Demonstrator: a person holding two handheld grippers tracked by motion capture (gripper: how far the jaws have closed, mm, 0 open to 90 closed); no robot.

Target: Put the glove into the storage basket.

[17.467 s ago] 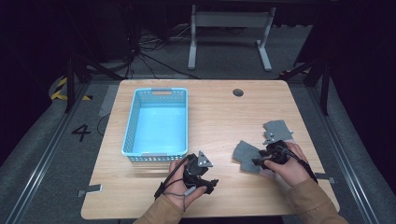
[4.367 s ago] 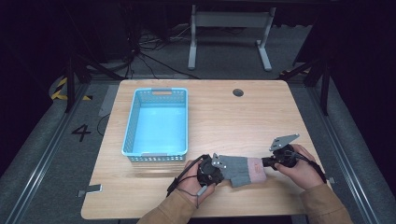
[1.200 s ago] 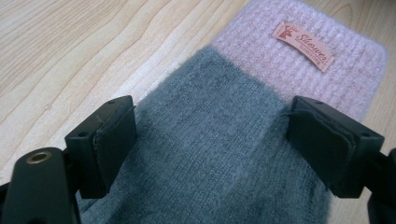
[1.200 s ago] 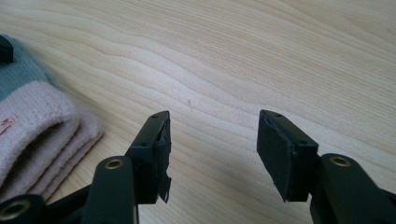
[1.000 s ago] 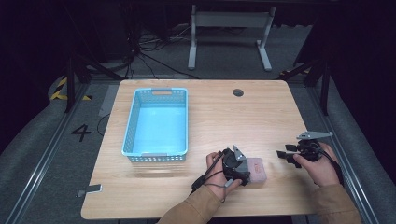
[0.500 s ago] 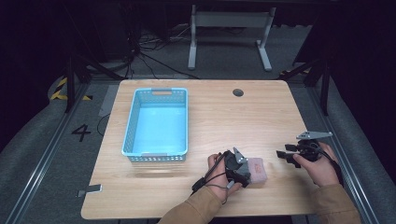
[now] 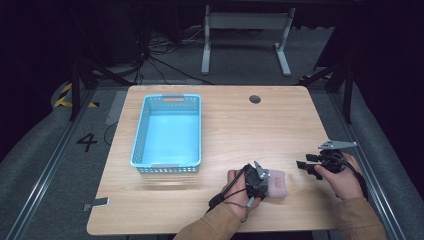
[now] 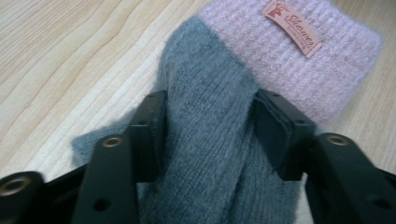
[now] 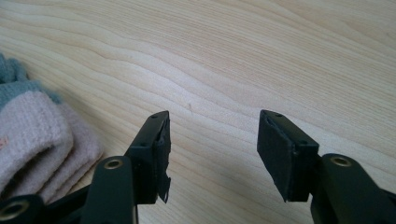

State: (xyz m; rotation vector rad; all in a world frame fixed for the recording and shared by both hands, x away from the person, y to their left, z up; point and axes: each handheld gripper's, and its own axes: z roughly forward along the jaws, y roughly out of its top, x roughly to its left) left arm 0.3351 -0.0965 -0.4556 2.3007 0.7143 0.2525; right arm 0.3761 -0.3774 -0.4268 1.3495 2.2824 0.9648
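High view: folded sock bundle (image 7: 274, 183) near the table (image 7: 225, 120) front edge, right of the blue basket (image 7: 168, 132); left gripper (image 7: 260, 180) on it, right gripper (image 7: 306, 166) apart.

Left gripper view: jaws, just closing, pinch the grey fold; pink cuff (image 8: 299, 51) beyond. Likely next: lift toward the basket.

Right gripper view: jaws apart, empty; bundle lower left.

The sock's (image 8: 210, 140) grey end runs off the bottom edge.
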